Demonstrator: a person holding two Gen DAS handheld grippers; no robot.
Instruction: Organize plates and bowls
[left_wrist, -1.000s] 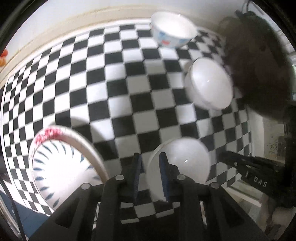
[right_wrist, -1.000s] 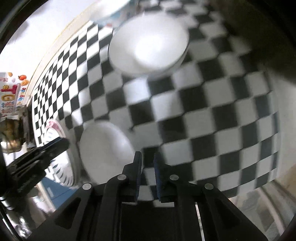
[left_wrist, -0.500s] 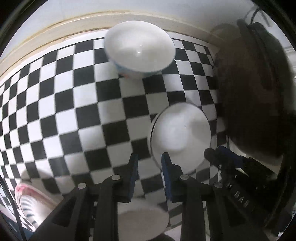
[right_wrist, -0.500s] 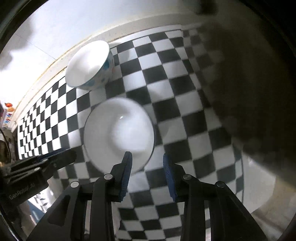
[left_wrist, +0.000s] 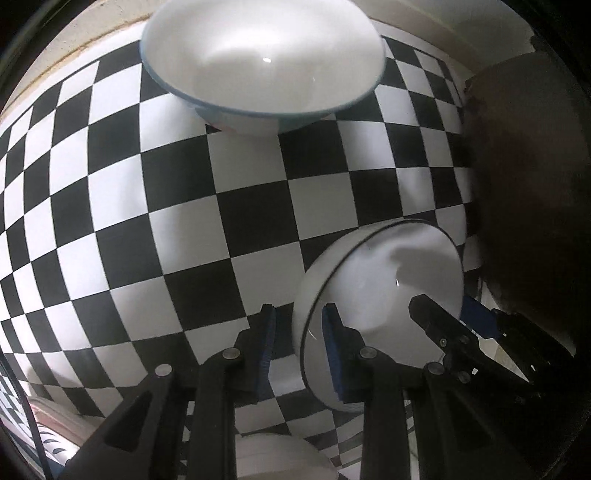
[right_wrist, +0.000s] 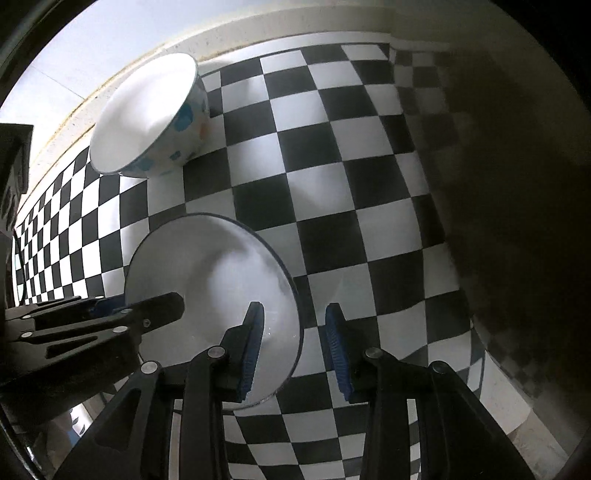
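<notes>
Checkered black-and-white cloth (left_wrist: 240, 206) covers the table, and everything else is placed relative to the plain white bowl (left_wrist: 384, 291) sitting on it. Beyond that bowl, toward the wall, stands a larger blue-rimmed bowl with coloured spots (right_wrist: 147, 118), well apart from it. A patterned plate (left_wrist: 44, 428) peeks in at the near left edge of the left view.

Both grippers straddle the plain bowl's rim from opposite sides. The left gripper (left_wrist: 299, 332) has one blue pad inside the bowl and one outside, jaws parted and apparently not yet pressing the wall. The right gripper (right_wrist: 293, 332) does the same on the far rim; its jaws have just been widening, with the rim between them, unpinched.

To lift well, lower both until the pads overlap the wall, close evenly, then raise level so the bowl cannot tip.
</notes>
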